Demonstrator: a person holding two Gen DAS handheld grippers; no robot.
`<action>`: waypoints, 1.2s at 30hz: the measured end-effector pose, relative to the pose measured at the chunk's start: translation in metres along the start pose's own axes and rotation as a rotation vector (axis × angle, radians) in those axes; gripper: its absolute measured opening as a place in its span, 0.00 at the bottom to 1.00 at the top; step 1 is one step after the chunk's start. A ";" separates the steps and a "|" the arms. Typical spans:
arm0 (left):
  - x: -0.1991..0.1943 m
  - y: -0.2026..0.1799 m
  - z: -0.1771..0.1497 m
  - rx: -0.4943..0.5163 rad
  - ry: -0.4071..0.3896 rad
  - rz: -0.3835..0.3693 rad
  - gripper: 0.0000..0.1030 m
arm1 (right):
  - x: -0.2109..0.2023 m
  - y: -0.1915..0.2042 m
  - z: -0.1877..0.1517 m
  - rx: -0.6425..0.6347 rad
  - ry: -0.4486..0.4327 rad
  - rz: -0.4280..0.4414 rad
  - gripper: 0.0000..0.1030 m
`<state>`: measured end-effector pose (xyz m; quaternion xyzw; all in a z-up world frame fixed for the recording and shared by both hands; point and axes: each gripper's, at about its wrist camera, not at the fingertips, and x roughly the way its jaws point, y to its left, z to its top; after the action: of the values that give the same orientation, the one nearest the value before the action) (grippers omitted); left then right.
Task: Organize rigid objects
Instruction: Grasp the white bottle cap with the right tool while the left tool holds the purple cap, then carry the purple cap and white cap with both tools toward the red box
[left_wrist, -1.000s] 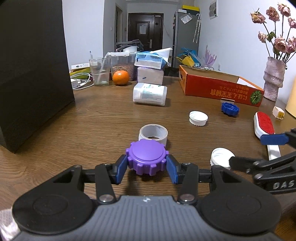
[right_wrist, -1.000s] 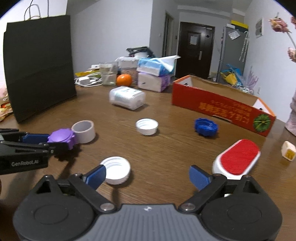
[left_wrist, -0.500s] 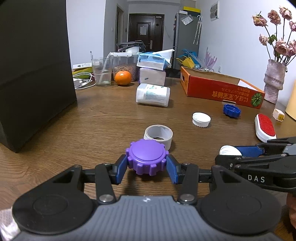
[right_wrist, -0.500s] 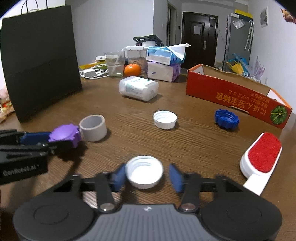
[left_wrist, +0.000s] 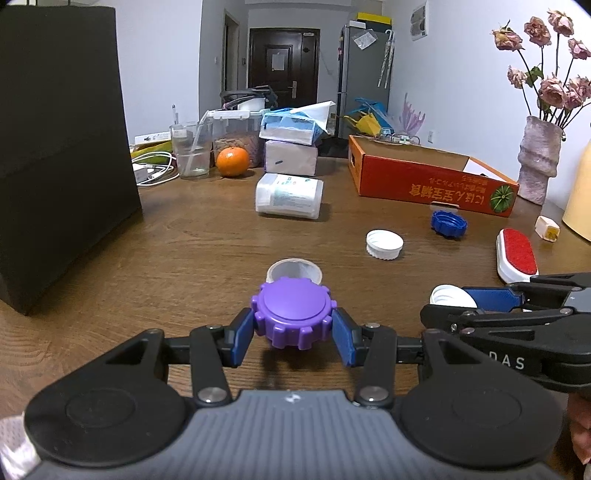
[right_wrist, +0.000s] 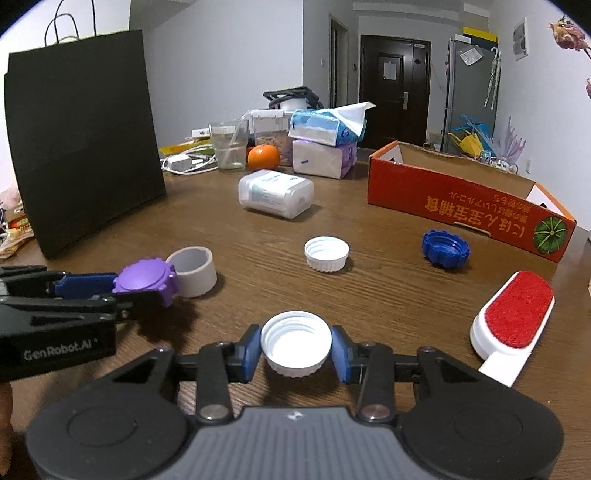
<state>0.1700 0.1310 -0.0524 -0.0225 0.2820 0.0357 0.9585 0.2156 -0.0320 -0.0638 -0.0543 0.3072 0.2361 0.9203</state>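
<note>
My left gripper (left_wrist: 293, 334) is shut on a purple ridged cap (left_wrist: 293, 317) and holds it above the wooden table, just in front of a grey tape roll (left_wrist: 294, 270). My right gripper (right_wrist: 295, 350) is shut on a white screw cap (right_wrist: 296, 343), open side up, lifted off the table. In the right wrist view the left gripper (right_wrist: 147, 286) with the purple cap (right_wrist: 144, 280) is at the left. A second white cap (right_wrist: 326, 254), a blue ridged cap (right_wrist: 446, 248) and a red lint brush (right_wrist: 515, 317) lie on the table.
A red cardboard box (right_wrist: 469, 205), open on top, stands at the back right. A white bottle (right_wrist: 275, 194) lies on its side mid-table. A black paper bag (right_wrist: 79, 136) stands at the left. Tissue packs, an orange (right_wrist: 263, 156), a glass and a vase (left_wrist: 538, 158) stand further back.
My right gripper moved left over the white cap, shut on it and lifted it. My left gripper has stayed shut on the purple cap and risen slightly.
</note>
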 end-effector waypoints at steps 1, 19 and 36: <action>-0.001 -0.002 0.001 0.003 -0.001 -0.001 0.46 | -0.002 -0.001 0.000 0.002 -0.006 0.000 0.38; -0.007 -0.054 0.032 0.031 -0.045 -0.024 0.46 | -0.043 -0.051 0.010 0.043 -0.119 -0.058 0.38; 0.015 -0.103 0.070 0.028 -0.063 -0.081 0.46 | -0.058 -0.120 0.021 0.079 -0.168 -0.137 0.38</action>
<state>0.2286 0.0337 0.0002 -0.0193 0.2510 -0.0063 0.9678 0.2427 -0.1558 -0.0185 -0.0187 0.2337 0.1639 0.9582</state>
